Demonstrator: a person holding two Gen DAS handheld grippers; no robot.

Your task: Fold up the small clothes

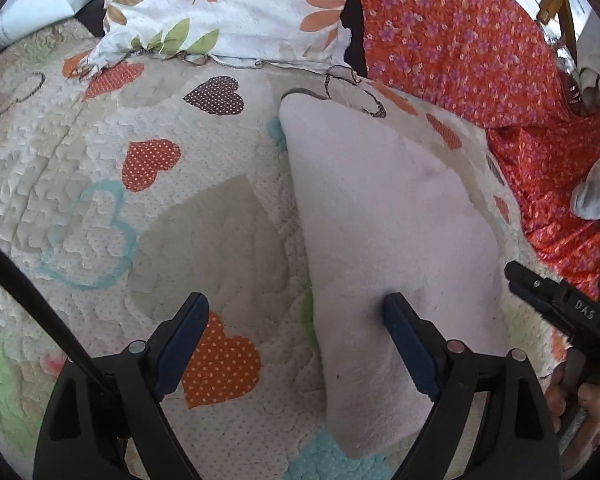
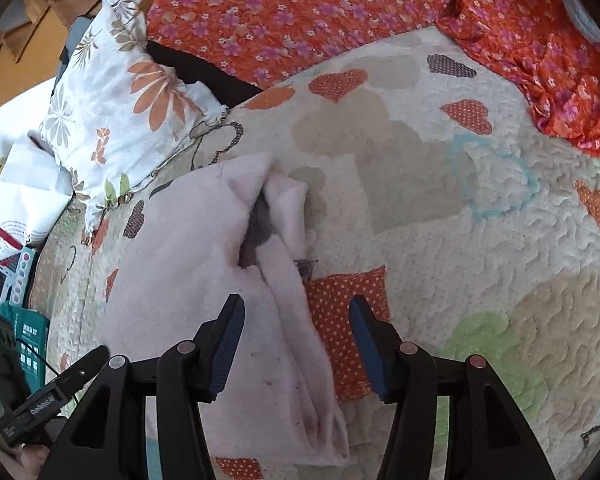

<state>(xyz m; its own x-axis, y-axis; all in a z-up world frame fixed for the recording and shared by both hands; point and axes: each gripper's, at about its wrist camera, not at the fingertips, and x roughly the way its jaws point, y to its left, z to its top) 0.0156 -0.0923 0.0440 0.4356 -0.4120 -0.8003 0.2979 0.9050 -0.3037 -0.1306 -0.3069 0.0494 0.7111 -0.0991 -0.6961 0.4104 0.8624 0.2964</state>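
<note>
A small pale pink garment (image 1: 388, 216) lies folded lengthwise on a quilted bed cover with hearts (image 1: 100, 168). My left gripper (image 1: 296, 304) is open above its left edge; the right finger rests over the cloth. In the right wrist view the pink garment (image 2: 188, 264) shows a folded right edge with a dark patch in the fold. My right gripper (image 2: 296, 308) is open and empty, straddling that folded edge near the front. The right gripper also shows at the right edge of the left wrist view (image 1: 560, 304).
A white floral pillow (image 1: 228, 12) lies at the head of the bed. An orange floral sheet (image 1: 480, 40) is bunched to the right, with a grey cloth (image 1: 596, 196) on it. Bags and boxes (image 2: 20, 208) stand beside the bed on the left.
</note>
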